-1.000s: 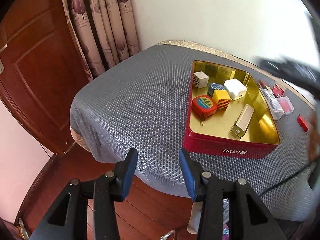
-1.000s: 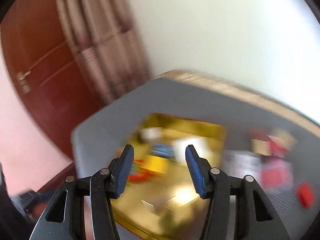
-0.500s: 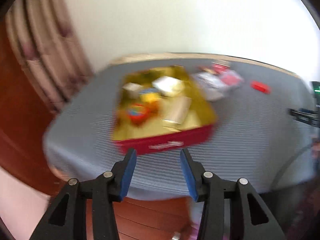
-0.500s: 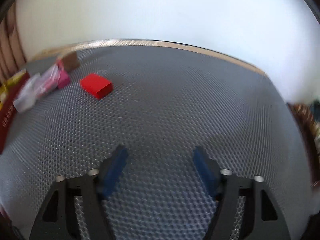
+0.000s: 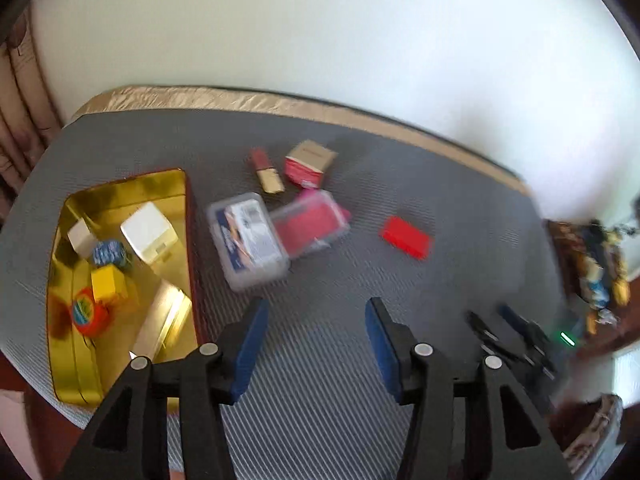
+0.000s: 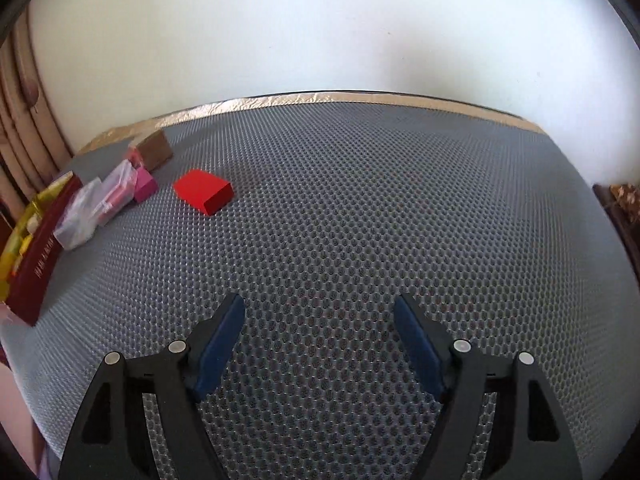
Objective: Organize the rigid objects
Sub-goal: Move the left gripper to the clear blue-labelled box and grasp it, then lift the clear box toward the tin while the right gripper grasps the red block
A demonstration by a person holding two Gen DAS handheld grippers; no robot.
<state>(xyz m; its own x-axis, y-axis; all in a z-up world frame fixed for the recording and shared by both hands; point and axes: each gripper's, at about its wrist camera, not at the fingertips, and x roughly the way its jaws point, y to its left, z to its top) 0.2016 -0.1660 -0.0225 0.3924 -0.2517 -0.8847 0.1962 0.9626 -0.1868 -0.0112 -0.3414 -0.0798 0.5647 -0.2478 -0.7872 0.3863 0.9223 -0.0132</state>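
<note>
Both grippers held empty over the grey mat, loose items beside the tin.

At left, the tin is seen holding small items; two clear cases, a tube and a carton lie mid-frame, the red box further right. The left gripper, jaws just opening, and right gripper are spread, nothing between.

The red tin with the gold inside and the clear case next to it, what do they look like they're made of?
The tin looks like thin metal: its gold interior mirrors light and the objects inside. The clear case seems to be rigid see-through plastic, since a printed card shows through its lid; blur leaves finer detail open.
</note>
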